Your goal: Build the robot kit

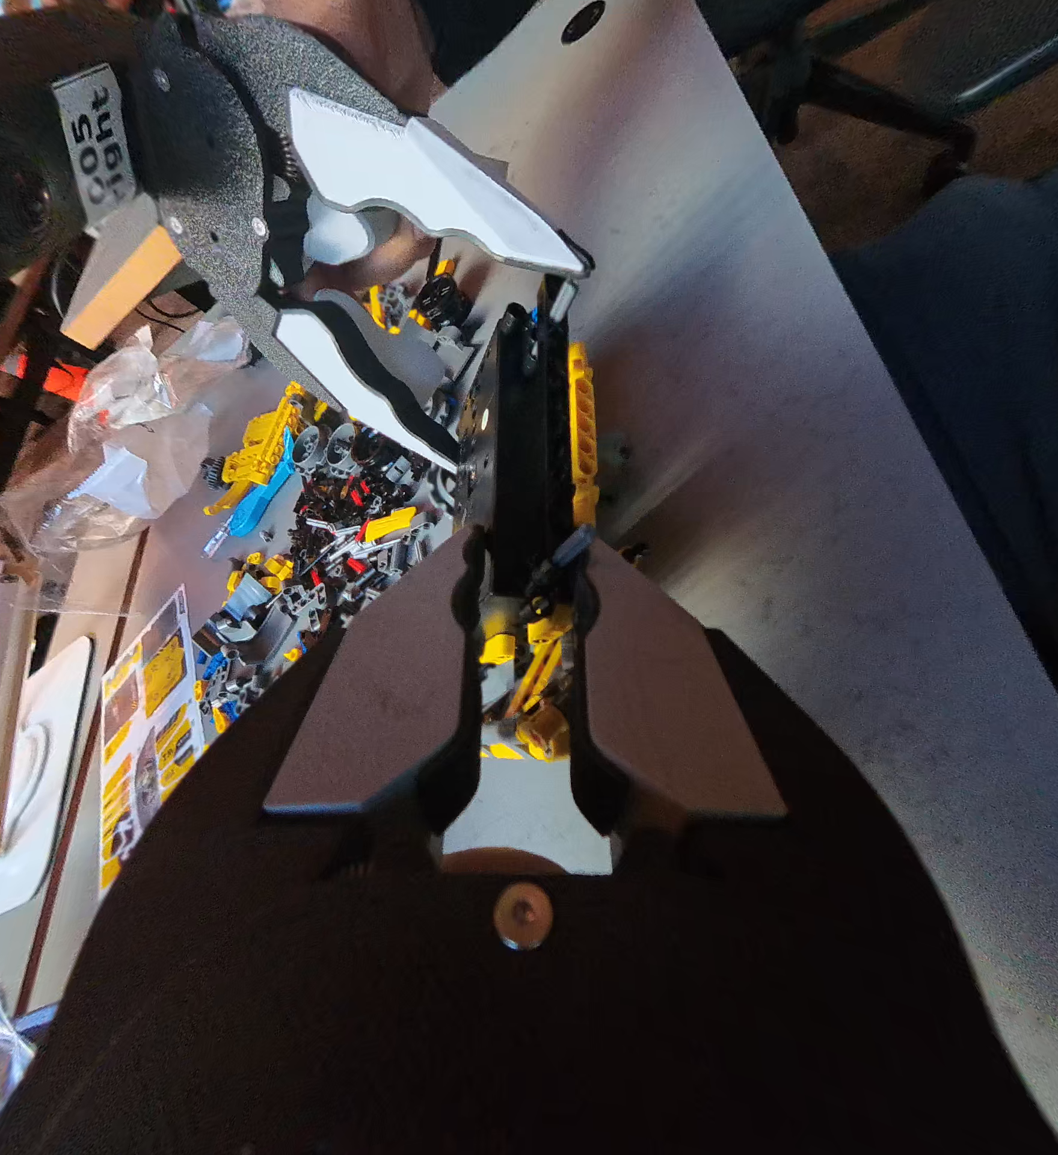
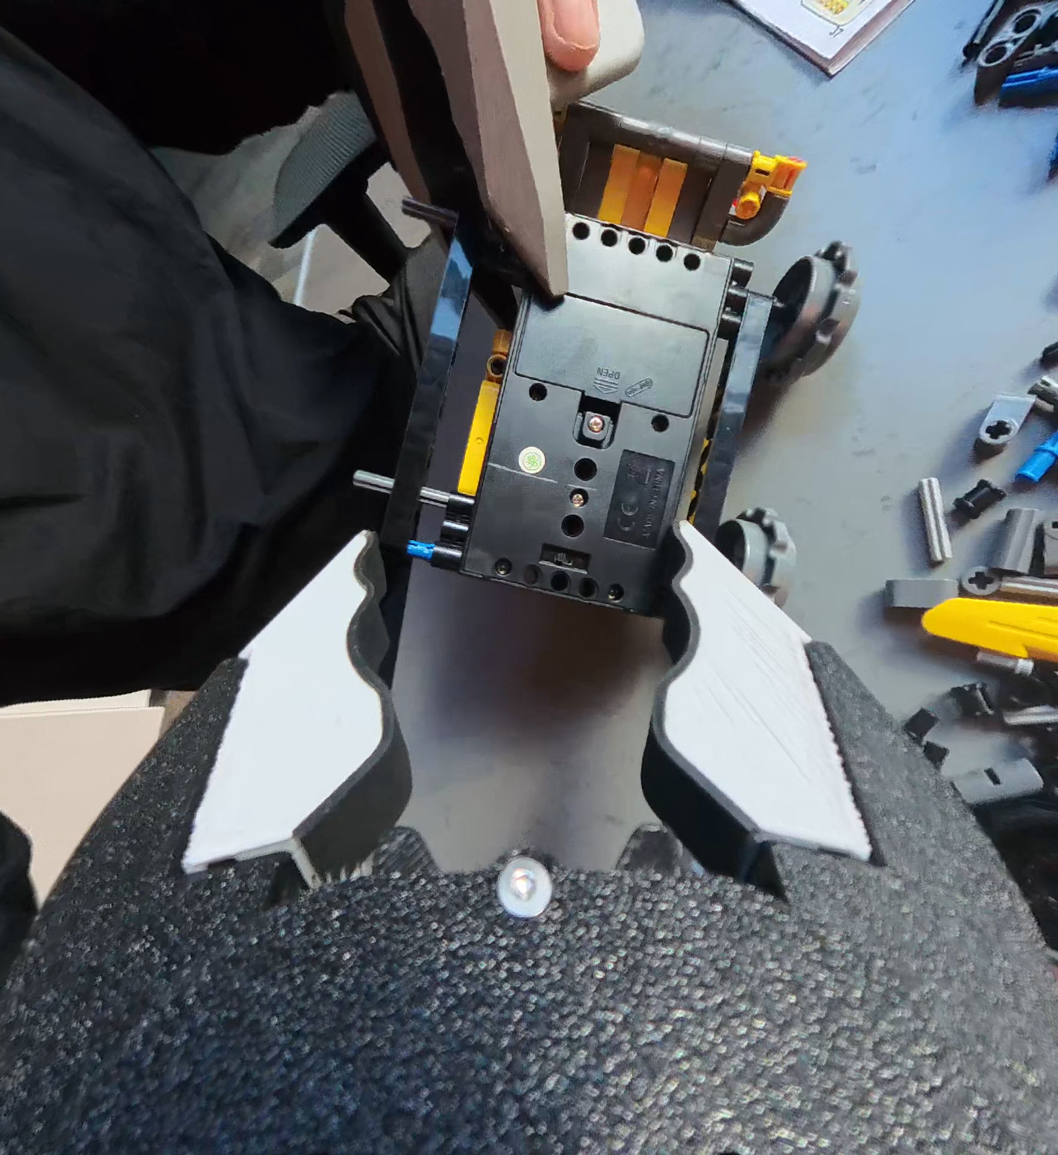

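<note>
Black-and-yellow brick model (image 1: 523, 437) sits clamped in the left tool (image 1: 523, 581) at 12 o'clock, right tool (image 2: 523, 562) spread wide around its end, above the grey desk (image 1: 763, 437).

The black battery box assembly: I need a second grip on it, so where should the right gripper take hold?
Judging by its pose, grip the black battery box assembly across its near end, straight ahead of the right gripper: flat sides already sit between the open jaws, while the left gripper clamps the far end.

My grippers: two — left gripper (image 1: 523, 565), right gripper (image 2: 523, 565)
Model in my jaws: one black-and-yellow brick assembly (image 2: 589, 450)
Loose grey wheel hubs beside it: two (image 2: 817, 312)
Instruction sheets: one (image 1: 148, 719)
Loose small parts: a heap (image 1: 339, 531) — too many to count
</note>
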### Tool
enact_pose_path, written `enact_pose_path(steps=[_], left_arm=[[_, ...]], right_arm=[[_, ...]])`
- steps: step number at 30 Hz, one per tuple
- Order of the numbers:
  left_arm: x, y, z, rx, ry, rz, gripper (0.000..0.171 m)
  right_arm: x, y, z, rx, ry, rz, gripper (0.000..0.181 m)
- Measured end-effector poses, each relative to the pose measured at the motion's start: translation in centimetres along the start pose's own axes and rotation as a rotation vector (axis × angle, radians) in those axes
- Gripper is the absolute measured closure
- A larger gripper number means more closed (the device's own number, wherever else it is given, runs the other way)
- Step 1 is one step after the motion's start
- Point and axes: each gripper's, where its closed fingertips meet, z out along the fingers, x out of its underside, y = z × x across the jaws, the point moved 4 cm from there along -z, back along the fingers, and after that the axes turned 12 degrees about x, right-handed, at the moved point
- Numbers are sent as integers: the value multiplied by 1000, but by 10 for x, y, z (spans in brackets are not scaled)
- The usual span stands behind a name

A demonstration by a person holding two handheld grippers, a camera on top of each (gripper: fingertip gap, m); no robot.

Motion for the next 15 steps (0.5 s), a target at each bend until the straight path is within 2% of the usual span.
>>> enact_pose_path(steps=[7, 8, 10, 11, 13, 14, 15], left_arm=[[3, -19, 3, -135, 20, 71, 144], [4, -26, 4, -96, 23, 56, 130], [2, -40, 2, 15, -8, -56, 103], [-1, -43, -2, 66, -38, -119, 99], [-9, -43, -15, 126, -105, -217, 103], [-15, -36, -21, 112, -124, -271, 103], [-22, -30, -26, 114, -135, -321, 95]], right_arm=[[3, 7, 6, 126, -15, -58, 90], [2, 9, 6, 145, -22, -68, 90], [0, 13, 9, 180, -31, -84, 91], [-1, 14, 10, 192, -34, -90, 90], [-2, 17, 13, 210, -32, -100, 90], [-3, 18, 14, 220, -27, -103, 91], [-4, 19, 15, 231, -23, -107, 91]])
